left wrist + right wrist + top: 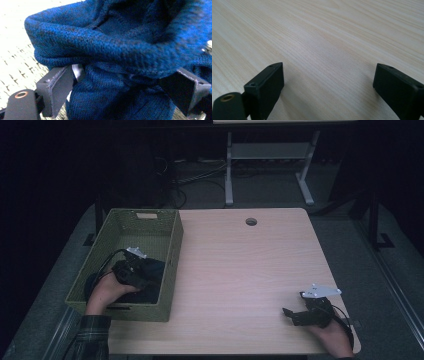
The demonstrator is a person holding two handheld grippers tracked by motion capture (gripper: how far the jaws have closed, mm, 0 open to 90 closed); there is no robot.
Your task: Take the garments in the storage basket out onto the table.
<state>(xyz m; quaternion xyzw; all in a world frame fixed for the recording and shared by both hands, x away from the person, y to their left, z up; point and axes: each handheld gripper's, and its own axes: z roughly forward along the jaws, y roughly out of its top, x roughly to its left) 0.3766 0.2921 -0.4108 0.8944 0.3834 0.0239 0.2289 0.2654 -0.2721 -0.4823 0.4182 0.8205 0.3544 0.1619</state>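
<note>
Nearest the person, the right gripper point(292, 314) rests on the bare table point(240, 270), well to the right of the basket point(172, 247), its jaws spread wide around nothing. Farther in, the left gripper point(131, 270) sits inside the basket with its jaws set around a fold of the blue knitted garment point(112, 50). This looks like the grasping step; next comes closing firmly and lifting clear of the basket wall.
</note>
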